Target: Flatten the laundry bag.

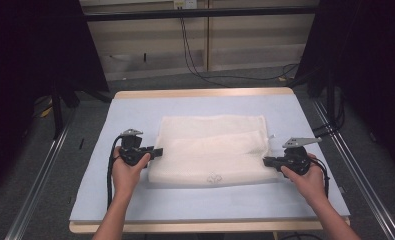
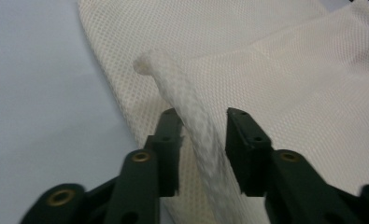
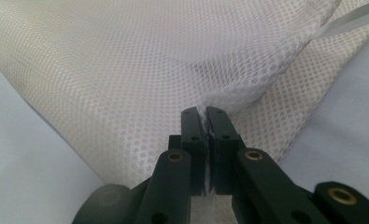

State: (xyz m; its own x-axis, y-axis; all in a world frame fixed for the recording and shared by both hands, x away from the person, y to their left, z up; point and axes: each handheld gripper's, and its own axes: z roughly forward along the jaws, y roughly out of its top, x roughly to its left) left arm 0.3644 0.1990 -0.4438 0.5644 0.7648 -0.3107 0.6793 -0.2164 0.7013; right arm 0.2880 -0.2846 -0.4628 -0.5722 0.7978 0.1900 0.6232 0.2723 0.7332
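Two grippers (image 1: 158, 151) (image 1: 266, 161), one mesh cloth (image 1: 212, 147)

Bare bench (image 1: 135, 107) surface surrounds the folded mesh cloth (image 1: 210, 150) on all sides, widest along the lower frame edge; the cloth occupies the centre.

Matt cream mesh cloth (image 1: 210, 150)

Wooden-edged table (image 1: 205, 93) under a pale blue mat (image 1: 135, 107) covering nearly the whole top. On the mat's middle, a folded cream mesh cloth (image 1: 210, 150), lying flat, blue margin all around.
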